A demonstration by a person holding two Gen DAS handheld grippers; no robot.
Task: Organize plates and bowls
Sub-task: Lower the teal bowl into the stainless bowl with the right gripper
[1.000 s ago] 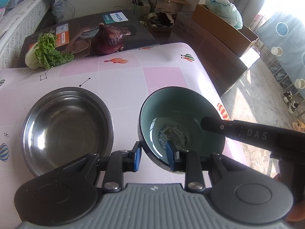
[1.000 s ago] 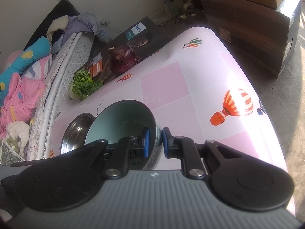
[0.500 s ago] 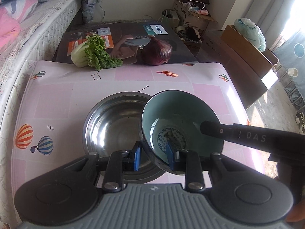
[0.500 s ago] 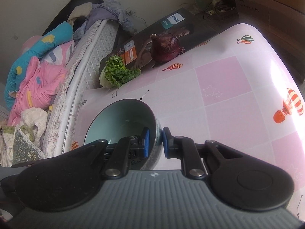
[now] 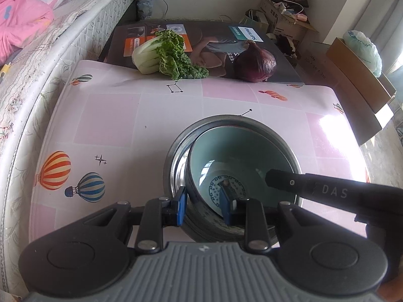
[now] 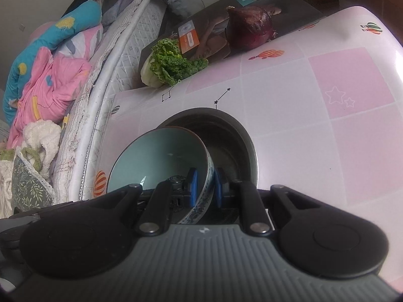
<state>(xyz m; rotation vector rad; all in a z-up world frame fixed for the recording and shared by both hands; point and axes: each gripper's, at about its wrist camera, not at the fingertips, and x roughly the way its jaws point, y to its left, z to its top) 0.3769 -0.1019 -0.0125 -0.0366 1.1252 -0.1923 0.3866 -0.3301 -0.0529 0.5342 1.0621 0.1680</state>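
Observation:
A teal ceramic bowl [image 5: 241,156] with a blue-and-white patterned outside hangs tilted over a steel bowl [image 5: 226,120], inside its rim; whether the two touch I cannot tell. My left gripper [image 5: 203,207] is shut on the teal bowl's near wall, one blue pad outside and one inside. My right gripper [image 6: 205,187] is shut on the rim of the same teal bowl [image 6: 161,156], with the steel bowl [image 6: 241,136] just behind it. One black finger [image 5: 289,182] of the right gripper reaches into the bowl from the right in the left wrist view.
The bowls are on a table with a pink balloon-print cloth [image 5: 113,125]. At its far edge lie a leafy cabbage [image 5: 166,52] and a red onion [image 5: 255,63] on a dark box [image 5: 214,40]. A mattress [image 5: 50,58] runs along the left; cardboard boxes [image 5: 352,70] stand at the right.
Both grippers have carried the teal bowl leftward across the table, from beside the steel bowl to over it. Both grips stayed the same.

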